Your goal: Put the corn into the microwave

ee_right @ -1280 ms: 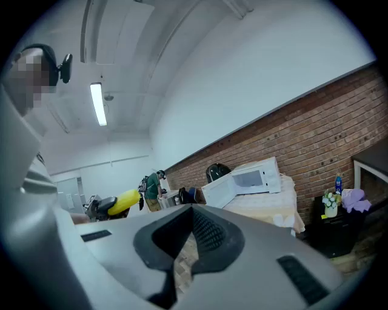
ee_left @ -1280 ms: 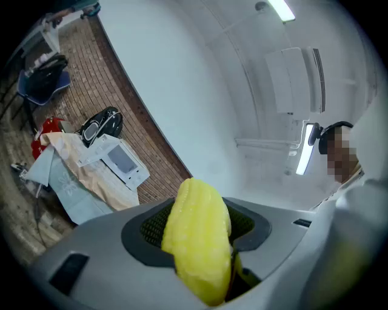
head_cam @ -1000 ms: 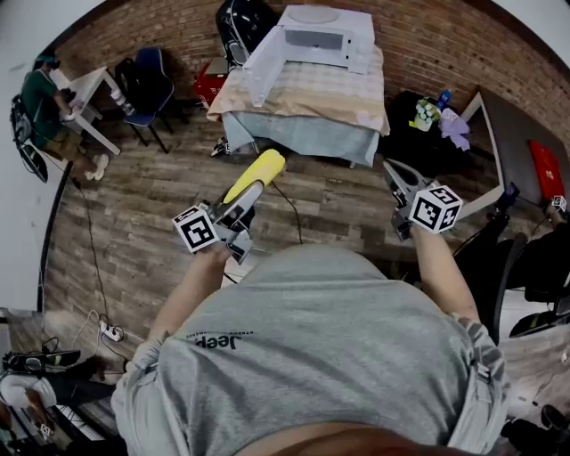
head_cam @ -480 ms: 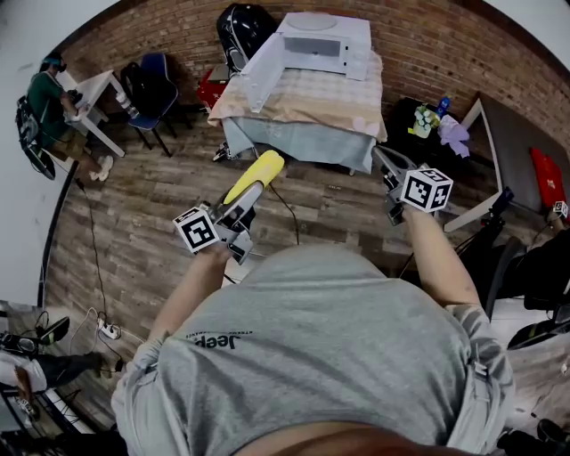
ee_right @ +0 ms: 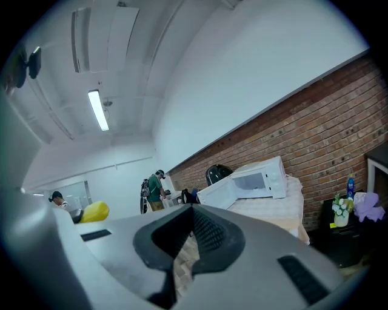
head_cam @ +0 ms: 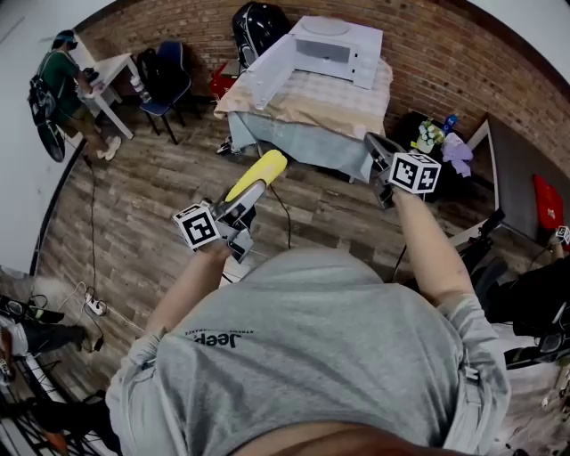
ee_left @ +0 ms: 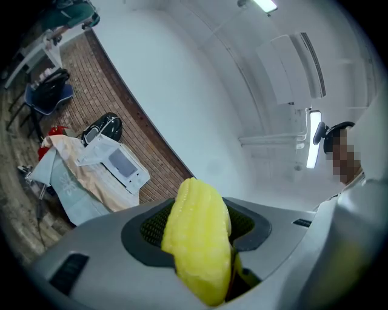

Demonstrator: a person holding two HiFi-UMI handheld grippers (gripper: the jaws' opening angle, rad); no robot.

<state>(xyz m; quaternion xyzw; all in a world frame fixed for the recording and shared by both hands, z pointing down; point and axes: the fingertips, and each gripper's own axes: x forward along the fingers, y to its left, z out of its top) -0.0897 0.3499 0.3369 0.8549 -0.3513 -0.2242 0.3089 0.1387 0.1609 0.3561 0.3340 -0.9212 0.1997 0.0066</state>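
A yellow corn cob (head_cam: pixel 259 173) sticks out of my left gripper (head_cam: pixel 252 184), which is shut on it above the wooden floor. In the left gripper view the corn (ee_left: pixel 200 242) fills the space between the jaws. The white microwave (head_cam: pixel 331 48) stands on a cloth-covered table (head_cam: pixel 303 134) ahead, its door (head_cam: pixel 267 71) swung open to the left. It also shows small in the left gripper view as the microwave (ee_left: pixel 119 163) and in the right gripper view as the microwave (ee_right: pixel 257 177). My right gripper (head_cam: pixel 375 148) hangs near the table's right front corner, jaws together and empty.
A person (head_cam: pixel 62 85) stands at a white desk at the far left, with a blue chair (head_cam: pixel 169 78) beside it. A black bag (head_cam: pixel 258 24) sits behind the table. A dark table (head_cam: pixel 521 151) stands at the right. A cable (head_cam: pixel 289 214) runs across the floor.
Both grippers have moved forward toward the table. The right one has come up and left to the table's corner. The corn stays held in the left gripper.
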